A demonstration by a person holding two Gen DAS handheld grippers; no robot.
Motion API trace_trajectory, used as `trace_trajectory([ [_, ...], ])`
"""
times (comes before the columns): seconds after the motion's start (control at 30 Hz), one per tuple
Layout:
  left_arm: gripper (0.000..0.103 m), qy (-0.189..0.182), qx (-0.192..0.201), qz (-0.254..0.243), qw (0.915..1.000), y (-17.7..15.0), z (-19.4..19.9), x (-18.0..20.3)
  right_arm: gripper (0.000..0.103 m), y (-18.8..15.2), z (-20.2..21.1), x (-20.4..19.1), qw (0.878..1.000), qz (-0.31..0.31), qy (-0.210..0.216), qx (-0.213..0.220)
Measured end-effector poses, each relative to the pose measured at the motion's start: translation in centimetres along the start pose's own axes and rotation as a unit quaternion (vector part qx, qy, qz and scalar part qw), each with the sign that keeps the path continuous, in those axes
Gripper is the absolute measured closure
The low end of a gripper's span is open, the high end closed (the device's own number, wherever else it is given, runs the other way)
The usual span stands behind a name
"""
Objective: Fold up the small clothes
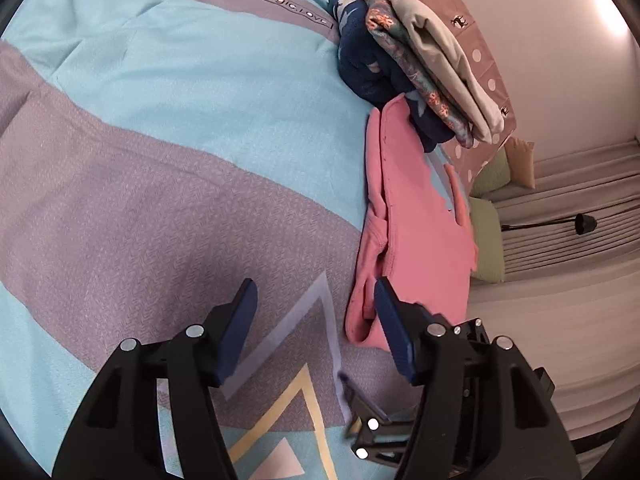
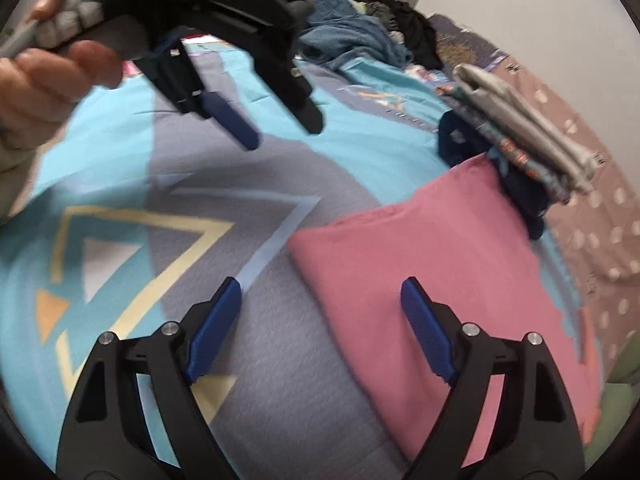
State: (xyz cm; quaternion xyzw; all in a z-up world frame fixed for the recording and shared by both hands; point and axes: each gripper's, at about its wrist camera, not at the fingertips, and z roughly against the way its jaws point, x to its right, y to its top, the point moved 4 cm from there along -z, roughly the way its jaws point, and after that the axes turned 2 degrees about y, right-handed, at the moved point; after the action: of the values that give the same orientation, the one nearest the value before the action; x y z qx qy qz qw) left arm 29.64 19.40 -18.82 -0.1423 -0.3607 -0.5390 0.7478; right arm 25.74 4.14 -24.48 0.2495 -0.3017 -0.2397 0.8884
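Observation:
A folded pink garment [image 1: 424, 224] [image 2: 432, 264] lies flat on the bed near its right edge. My left gripper [image 1: 314, 286] is open over the bedspread just left of the garment. Its right finger [image 1: 390, 320] overlaps the pink hem in the view, and nothing is gripped. The right wrist view shows that left gripper [image 2: 282, 134] from the side, held by a hand [image 2: 44, 80]. My right gripper [image 2: 320, 284] is open and hangs above the pink garment's near left corner, holding nothing.
A stack of folded clothes [image 1: 424, 64] [image 2: 520, 136], grey on top and navy beneath, sits just beyond the pink garment. A heap of unfolded clothes [image 2: 360, 40] lies at the far end. The turquoise and mauve bedspread [image 1: 160, 140] has a dotted brown cover [image 2: 592, 208] beside it. Cushions [image 1: 488, 240] lie past the bed's edge.

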Motion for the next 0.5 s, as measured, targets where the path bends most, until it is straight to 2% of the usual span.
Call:
trace_trajectory([
  [0.13, 0.042, -0.008, 0.005, 0.009, 0.9999, 0.1, 0.1, -0.9, 0.027, 1.2, -1.0, -1.6, 0.993, 0.062, -0.104, 0.001],
  [0.17, 0.042, -0.011, 0.005, 0.013, 0.9998, 0.2, 0.1, -1.2, 0.033, 1.5, -1.0, -2.2, 0.991, 0.072, -0.117, 0.0],
  [0.2, 0.042, -0.012, 0.005, 0.017, 0.9998, 0.4, -0.1, -1.5, 0.049, 1.7, -1.4, -2.6, 0.989, 0.079, -0.126, -0.009],
  [0.23, 0.042, -0.012, 0.003, 0.019, 0.9997, 0.5, -0.2, -1.7, 0.056, 1.8, -1.8, -2.8, 0.988, 0.08, -0.133, -0.021],
  [0.37, 0.042, -0.013, -0.014, 0.023, 0.9996, 0.8, -0.9, -2.3, 0.072, 2.2, -2.6, -2.8, 0.975, 0.097, -0.187, -0.067],
  [0.4, 0.042, -0.012, -0.017, 0.022, 0.9995, 0.8, -1.0, -2.4, 0.073, 1.9, -2.9, -2.6, 0.972, 0.1, -0.195, -0.085],
  [0.47, 0.042, -0.011, -0.023, 0.017, 0.9995, 0.8, -1.3, -2.4, 0.073, 1.8, -3.0, -2.3, 0.969, 0.107, -0.204, -0.09],
  [0.5, 0.042, -0.011, -0.026, 0.015, 0.9995, 0.8, -1.5, -2.3, 0.077, 1.7, -3.2, -2.5, 0.967, 0.115, -0.206, -0.096],
])
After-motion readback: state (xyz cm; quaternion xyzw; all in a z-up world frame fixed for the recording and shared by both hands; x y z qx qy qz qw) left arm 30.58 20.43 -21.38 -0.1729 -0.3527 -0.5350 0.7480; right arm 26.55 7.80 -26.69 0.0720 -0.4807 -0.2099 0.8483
